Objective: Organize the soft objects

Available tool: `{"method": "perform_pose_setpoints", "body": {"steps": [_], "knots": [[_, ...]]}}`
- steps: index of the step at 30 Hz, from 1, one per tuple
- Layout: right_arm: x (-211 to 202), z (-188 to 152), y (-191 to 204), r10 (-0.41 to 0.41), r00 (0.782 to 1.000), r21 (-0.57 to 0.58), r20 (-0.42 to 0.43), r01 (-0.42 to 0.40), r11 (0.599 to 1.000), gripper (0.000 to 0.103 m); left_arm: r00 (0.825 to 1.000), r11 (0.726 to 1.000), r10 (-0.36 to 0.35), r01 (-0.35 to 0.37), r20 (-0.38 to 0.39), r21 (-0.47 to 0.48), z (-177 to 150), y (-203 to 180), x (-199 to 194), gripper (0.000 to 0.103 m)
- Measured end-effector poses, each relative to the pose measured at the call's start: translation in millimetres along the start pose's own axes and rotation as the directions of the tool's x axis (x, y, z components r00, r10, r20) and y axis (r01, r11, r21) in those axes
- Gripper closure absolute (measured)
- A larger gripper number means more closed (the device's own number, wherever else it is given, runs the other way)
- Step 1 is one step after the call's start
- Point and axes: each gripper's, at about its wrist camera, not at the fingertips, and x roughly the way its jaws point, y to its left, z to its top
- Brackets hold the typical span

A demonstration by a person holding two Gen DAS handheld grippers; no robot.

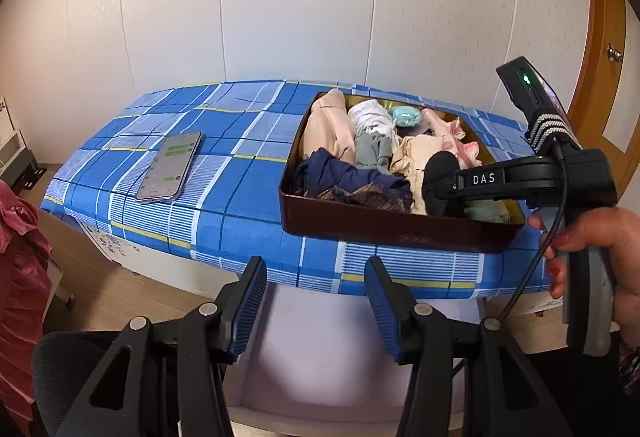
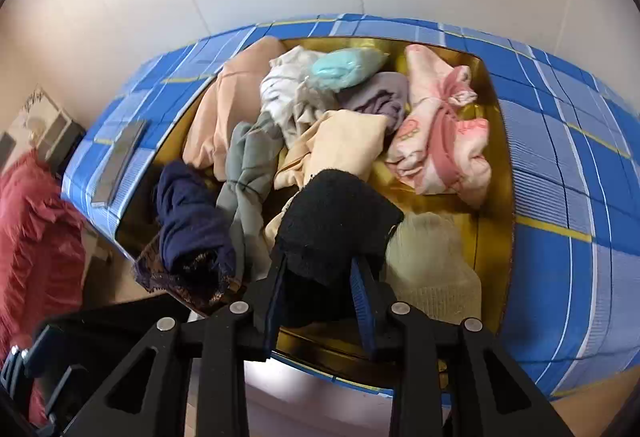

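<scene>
A dark tin box (image 1: 384, 231) with a gold inside (image 2: 494, 197) stands on a blue checked cloth and holds several soft garments: peach, white, grey-green, navy (image 2: 188, 217), cream and pink (image 2: 444, 141). My right gripper (image 2: 320, 269) is shut on a black sock (image 2: 336, 221) and holds it over the near part of the box; it also shows in the left wrist view (image 1: 440, 181). My left gripper (image 1: 316, 301) is open and empty, in front of the table's near edge.
A phone (image 1: 170, 167) lies face up on the blue checked cloth (image 1: 224, 141) left of the box. A red garment (image 1: 20, 277) hangs at the left. A white wall stands behind, a wooden door (image 1: 604, 85) at the right.
</scene>
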Motion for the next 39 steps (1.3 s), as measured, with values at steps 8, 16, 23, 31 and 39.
{"method": "perform_pose_setpoints", "body": {"steps": [8,16,23,31,39], "knots": [[-57,-27,3,-0.016,0.987,0.034,0.159,0.011,0.999,0.025,0.94,0.925,-0.337,0.342,0.054,-0.164,0,19,-7,0.052],[-100,-69,22,-0.074,0.971,-0.004,0.226,0.077,0.997,0.018,0.986,0.983,-0.163,0.164,0.018,-0.077,0,3,-19,0.049],[-130,-97,25,-0.129,0.953,0.004,0.276,0.133,0.991,0.001,1.0,1.0,-0.011,0.011,0.001,0.012,-1,-10,-32,0.047],[-164,-128,28,-0.194,0.921,0.043,0.337,0.191,0.981,0.0,0.998,0.999,0.054,-0.054,-0.024,0.008,-4,-15,-41,0.047],[-191,-152,31,-0.299,0.87,0.162,0.393,0.255,0.953,0.0,0.992,0.993,0.117,-0.118,0.042,0.025,-9,-20,-61,0.047]]}}
